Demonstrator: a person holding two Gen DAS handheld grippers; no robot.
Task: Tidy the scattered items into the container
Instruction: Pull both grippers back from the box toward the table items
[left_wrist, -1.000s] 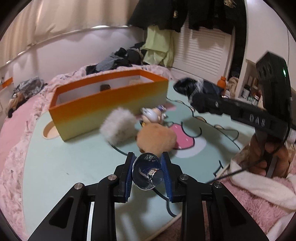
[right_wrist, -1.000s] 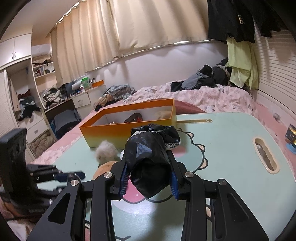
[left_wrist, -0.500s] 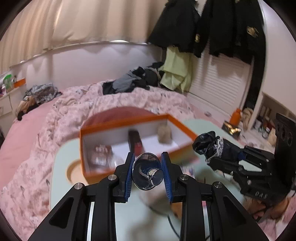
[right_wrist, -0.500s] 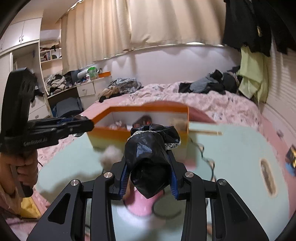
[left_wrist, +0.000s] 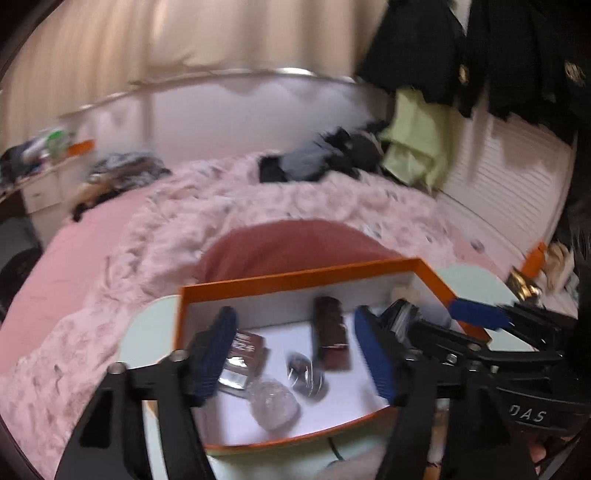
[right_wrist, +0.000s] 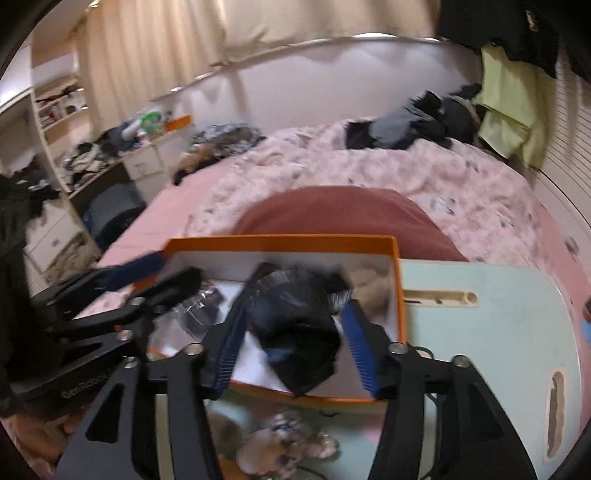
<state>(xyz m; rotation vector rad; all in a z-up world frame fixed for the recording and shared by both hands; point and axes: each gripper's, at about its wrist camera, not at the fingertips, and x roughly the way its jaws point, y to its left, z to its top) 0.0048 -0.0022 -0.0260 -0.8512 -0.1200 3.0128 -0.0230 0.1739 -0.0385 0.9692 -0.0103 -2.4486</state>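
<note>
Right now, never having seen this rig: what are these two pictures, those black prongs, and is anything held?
A person holds a two-finger gripper in each hand; each picture comes from a fisheye camera looking along its fingers. Left view: the left gripper is open above the orange box, a shiny metal item lying inside. Right view: the right gripper is open too, a black cloth bundle apparently loose between its pads, over the box. Small toys lie on the pale green table.

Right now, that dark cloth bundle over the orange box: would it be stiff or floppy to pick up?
Probably floppy: the black cloth bundle sags in crumpled folds between the right gripper and its spread fingers. It looks light, and once inside the orange box it would likely slump rather than roll.
</note>
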